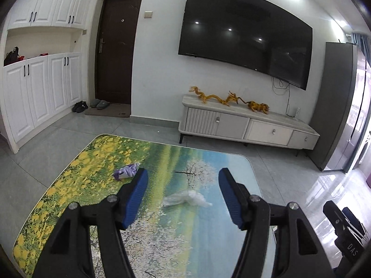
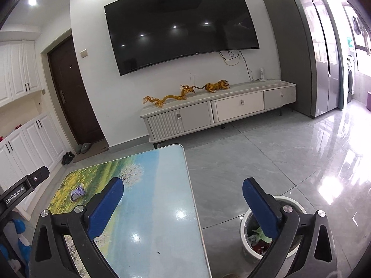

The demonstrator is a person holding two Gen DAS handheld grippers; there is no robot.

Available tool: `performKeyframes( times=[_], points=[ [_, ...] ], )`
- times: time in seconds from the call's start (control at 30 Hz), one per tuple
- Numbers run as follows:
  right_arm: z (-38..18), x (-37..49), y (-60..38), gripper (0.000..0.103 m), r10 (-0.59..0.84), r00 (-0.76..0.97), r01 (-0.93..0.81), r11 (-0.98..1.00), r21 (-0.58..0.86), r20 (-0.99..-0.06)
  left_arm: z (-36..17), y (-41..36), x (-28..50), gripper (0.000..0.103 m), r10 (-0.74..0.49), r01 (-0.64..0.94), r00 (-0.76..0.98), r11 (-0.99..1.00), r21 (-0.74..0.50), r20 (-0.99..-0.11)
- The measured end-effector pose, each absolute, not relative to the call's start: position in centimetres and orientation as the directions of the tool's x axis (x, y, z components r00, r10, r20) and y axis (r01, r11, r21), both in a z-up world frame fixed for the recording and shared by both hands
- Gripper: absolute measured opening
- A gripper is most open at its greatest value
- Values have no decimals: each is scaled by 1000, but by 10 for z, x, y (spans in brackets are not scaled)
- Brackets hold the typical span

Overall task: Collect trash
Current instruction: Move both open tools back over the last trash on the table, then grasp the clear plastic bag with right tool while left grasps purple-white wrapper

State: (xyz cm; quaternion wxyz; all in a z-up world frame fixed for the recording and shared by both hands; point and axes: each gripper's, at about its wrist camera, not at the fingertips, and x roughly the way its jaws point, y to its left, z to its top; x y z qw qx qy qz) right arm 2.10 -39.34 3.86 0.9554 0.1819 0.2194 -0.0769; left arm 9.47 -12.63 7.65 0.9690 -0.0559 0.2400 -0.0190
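A crumpled clear plastic wrapper (image 1: 186, 198) lies on the landscape-print table (image 1: 97, 162), between and just beyond my left gripper's open fingers. A crumpled purple wrapper (image 1: 126, 173) lies farther left, by the left fingertip; it also shows in the right wrist view (image 2: 77, 192). My left gripper (image 1: 183, 173) is open and empty above the table. My right gripper (image 2: 183, 185) is open and empty, over the table's right edge (image 2: 192, 197). A white trash bin (image 2: 245, 220) with rubbish inside stands on the floor under its right finger.
A white TV cabinet (image 1: 243, 125) with golden dragon figures (image 1: 215, 98) stands against the far wall under a large TV (image 1: 243, 37). A grey fridge (image 2: 308, 53) is at the right. White cupboards (image 1: 34, 92) and a brown door (image 1: 116, 46) are at the left.
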Motion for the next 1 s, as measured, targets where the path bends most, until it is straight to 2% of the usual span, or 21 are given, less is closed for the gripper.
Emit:
performKeyframes(
  times=[0.17,0.4,0.67,1.0],
  points=[
    [42,26,-370,103,-64,898,198,942,270,-435,75,-98,84,62,-28,-36,909,989,-145,-416],
    [41,37,-345,103,-19,898,146,955,257,-440,71,-70,82,62,-17,-56,911,985,-164,-411],
    [38,53,-318,103,26,894,89,968,235,-447,56,-50,91,62,-5,-78,893,983,-165,-450],
    [11,82,-303,103,72,855,53,973,224,-514,23,-36,122,62,6,-109,843,981,-159,-538]
  ],
)
